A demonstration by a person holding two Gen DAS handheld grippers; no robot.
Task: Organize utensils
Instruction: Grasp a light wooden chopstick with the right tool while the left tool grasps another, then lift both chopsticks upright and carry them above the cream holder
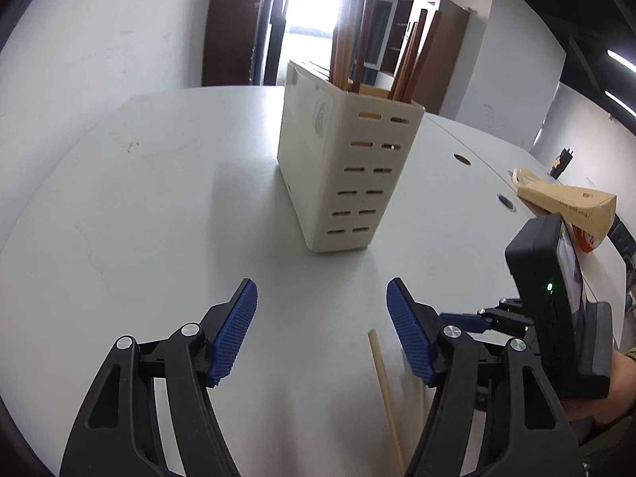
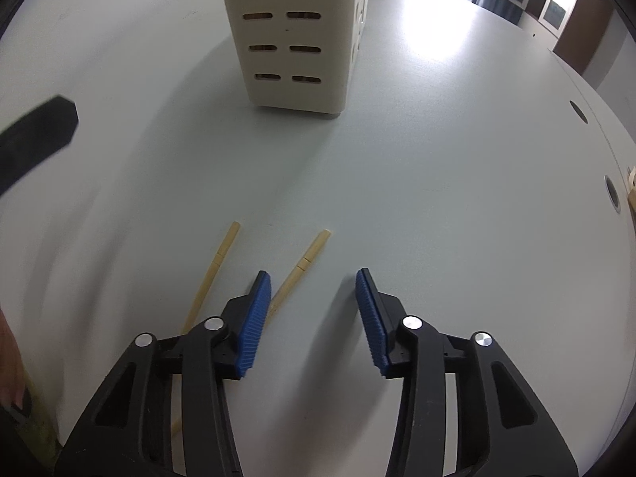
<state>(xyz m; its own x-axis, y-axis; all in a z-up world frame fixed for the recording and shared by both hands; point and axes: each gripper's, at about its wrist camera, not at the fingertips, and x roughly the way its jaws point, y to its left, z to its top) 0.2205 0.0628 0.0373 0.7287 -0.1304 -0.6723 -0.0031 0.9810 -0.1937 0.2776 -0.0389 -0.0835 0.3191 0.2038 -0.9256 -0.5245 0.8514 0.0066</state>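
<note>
Left wrist view: the left gripper (image 1: 322, 306) hangs over the pale surface (image 1: 159, 198) with its blue-padded jaws set wide and nothing between them; one light wooden chopstick (image 1: 385, 397) lies at lower centre, just inside the right-hand pad, with a second one mostly hidden behind that pad. A cream slotted utensil holder (image 1: 342, 167) stands upright at centre frame, with several brown wooden handles (image 1: 409, 59) rising from its open top. At the right edge appears the black body of the other gripper; a tan paper bag (image 1: 568, 202) lies beyond it, further back on the surface. Right wrist view: the right gripper (image 2: 314, 278) is tilted steeply toward the surface (image 2: 437, 198), its jaws parted to a moderate gap with only bare surface between them. Two chopsticks (image 2: 222, 254) lie at lower centre-left, apart from each other and angled up to the right; the nearer one (image 2: 306, 262) passes under the left-hand pad. The holder's base (image 2: 298, 59) stands at upper centre.
</note>
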